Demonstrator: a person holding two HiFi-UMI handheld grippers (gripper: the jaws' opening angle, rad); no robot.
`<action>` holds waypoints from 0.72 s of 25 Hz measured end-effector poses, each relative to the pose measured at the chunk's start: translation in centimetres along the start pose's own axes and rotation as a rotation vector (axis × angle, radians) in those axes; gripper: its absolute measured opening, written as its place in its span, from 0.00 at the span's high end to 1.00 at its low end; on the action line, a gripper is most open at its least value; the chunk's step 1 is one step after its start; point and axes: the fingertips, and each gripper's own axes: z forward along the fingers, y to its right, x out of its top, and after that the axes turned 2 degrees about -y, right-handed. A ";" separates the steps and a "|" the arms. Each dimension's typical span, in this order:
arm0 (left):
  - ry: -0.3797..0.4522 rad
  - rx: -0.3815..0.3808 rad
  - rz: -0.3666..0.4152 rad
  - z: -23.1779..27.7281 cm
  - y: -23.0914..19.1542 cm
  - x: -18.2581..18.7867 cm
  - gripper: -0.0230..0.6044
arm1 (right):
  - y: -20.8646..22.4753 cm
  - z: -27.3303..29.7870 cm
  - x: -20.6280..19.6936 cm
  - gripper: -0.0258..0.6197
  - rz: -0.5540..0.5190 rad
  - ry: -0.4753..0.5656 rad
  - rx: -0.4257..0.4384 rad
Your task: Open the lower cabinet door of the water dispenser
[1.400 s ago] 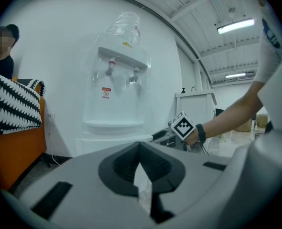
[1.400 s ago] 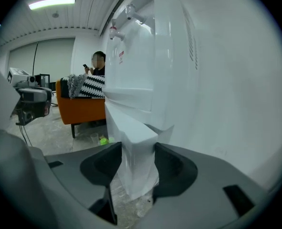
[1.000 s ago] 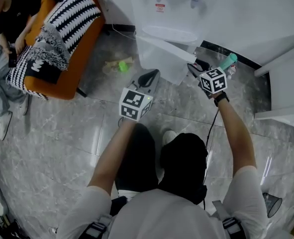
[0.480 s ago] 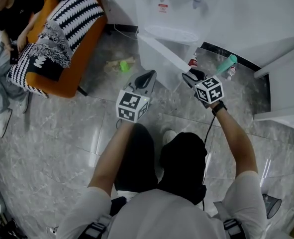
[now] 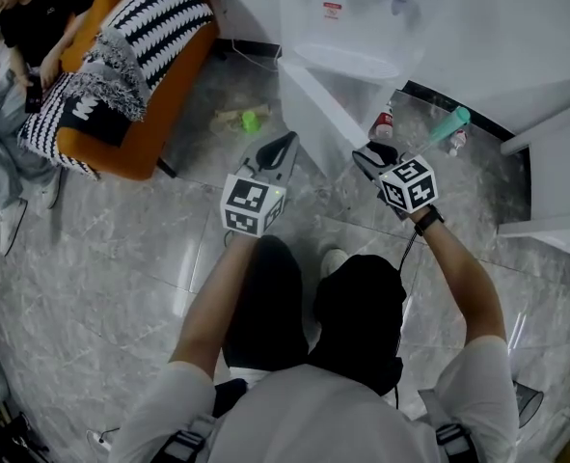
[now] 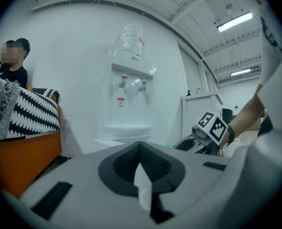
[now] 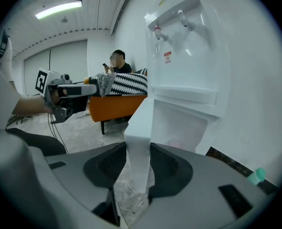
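My right gripper (image 7: pixel 138 150), its ribbed dark pads just closing, pinches the squared edge of the smooth white cabinet door (image 7: pixel 141 120); my left gripper (image 6: pixel 140 147) is pressed together.

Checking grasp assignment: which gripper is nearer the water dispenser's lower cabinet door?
Right. The right gripper, jaws just closing, clamps the free edge of the cabinet door; the left gripper is shut and empty, apart from the door, to its left in the head view.
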 end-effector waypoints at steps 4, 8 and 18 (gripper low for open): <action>-0.002 0.006 0.003 -0.4 -0.5 -0.2 0.95 | -2.0 0.2 0.1 0.72 -0.050 -0.011 0.034; -0.007 0.021 0.006 -1.1 -1.0 -0.7 0.95 | -4.2 0.8 0.4 0.79 -0.108 -0.019 0.065; -0.019 0.089 -0.013 -4.0 -3.2 -2.1 0.95 | -8.9 2.8 1.7 0.84 -0.162 -0.001 0.156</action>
